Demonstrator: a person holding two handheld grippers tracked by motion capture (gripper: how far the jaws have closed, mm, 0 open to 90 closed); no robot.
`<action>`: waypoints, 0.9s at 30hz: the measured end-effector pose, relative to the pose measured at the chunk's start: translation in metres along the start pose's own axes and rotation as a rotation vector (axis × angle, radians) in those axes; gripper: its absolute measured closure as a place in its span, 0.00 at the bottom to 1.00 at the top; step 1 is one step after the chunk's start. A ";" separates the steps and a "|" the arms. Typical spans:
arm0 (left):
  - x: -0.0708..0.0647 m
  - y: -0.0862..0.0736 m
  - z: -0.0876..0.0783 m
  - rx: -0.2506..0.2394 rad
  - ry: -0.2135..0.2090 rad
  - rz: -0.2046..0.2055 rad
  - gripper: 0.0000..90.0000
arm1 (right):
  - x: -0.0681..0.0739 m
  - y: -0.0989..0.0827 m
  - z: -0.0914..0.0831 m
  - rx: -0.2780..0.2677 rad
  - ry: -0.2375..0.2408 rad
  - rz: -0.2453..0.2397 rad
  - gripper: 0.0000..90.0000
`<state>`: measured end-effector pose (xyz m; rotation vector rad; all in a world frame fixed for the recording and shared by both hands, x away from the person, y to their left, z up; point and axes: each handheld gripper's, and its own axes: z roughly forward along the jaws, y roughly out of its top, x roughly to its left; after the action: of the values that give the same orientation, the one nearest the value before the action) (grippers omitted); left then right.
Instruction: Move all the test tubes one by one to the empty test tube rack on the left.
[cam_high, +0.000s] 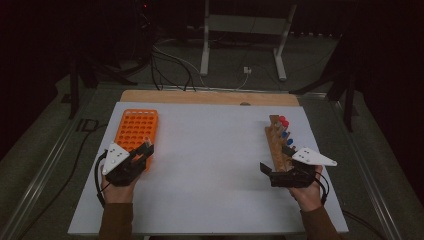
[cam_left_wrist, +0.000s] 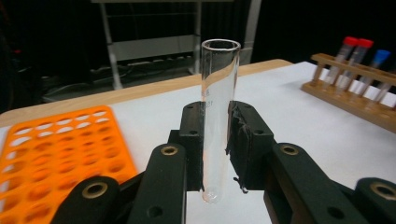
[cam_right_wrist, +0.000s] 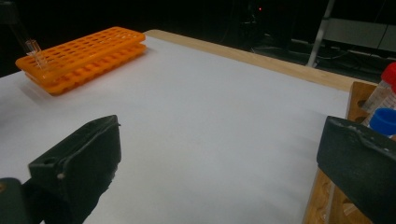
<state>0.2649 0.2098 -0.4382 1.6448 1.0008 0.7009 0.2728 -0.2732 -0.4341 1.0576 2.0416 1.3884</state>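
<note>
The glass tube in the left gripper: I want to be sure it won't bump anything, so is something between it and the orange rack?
Nothing visible. The left gripper holds the glass tube upright right beside the orange rack, whose holes all look empty; bare white table lies between.

Left gripper (cam_high: 145, 151) fingers (cam_left_wrist: 194, 140) pinched closed; right gripper (cam_high: 267, 172) fingers (cam_right_wrist: 79, 163) spread wide.

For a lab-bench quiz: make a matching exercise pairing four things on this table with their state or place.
Things:
1. glass tube
2. orange rack
3. wooden rack
4. right hand-held gripper

States or places:
A. jaws wide open with nothing between them
B. holds capped tubes, on the table's right side
C. clamped upright in the left hand-held gripper
D. holes unfilled, on the table's left side

Pairs: 1-C, 2-D, 3-B, 4-A
</note>
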 end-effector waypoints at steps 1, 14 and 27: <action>0.001 -0.001 -0.001 0.003 0.010 0.004 0.84 | 0.000 0.000 0.000 -0.002 0.000 0.001 0.00; 0.023 -0.017 -0.020 0.041 0.091 -0.024 0.84 | -0.004 0.000 -0.004 -0.012 -0.007 0.014 0.00; 0.041 -0.035 0.001 0.107 0.160 -0.030 0.84 | -0.002 0.000 -0.003 -0.019 0.007 0.012 0.00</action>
<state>0.2766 0.2493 -0.4730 1.6825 1.1930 0.7796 0.2720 -0.2765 -0.4329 1.0602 2.0259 1.4167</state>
